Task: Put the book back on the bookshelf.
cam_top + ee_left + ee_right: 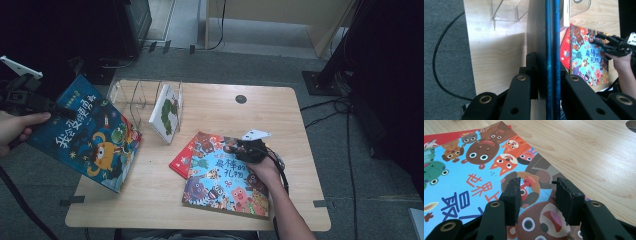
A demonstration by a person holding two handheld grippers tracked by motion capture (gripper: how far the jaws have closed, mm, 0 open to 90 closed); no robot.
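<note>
My left gripper [60,111] is shut on a dark blue picture book [92,135] and holds it tilted in the air over the table's left edge. In the left gripper view the book's edge [551,37] runs upright between the jaws of this gripper [549,72]. A light-blue picture book [220,185] lies flat on a red book [181,162] at the table's middle right. My right gripper [235,148] rests over its far corner, open. In the right gripper view the right gripper [537,186] stands just above the cover [461,177] with nothing between its jaws.
A clear acrylic book rack [132,95] stands at the back left of the wooden table [150,200], with a white book [167,117] upright in its right slot. A round cable hole [241,99] sits at the back. Cables and a black stand base [320,82] lie on the floor to the right.
</note>
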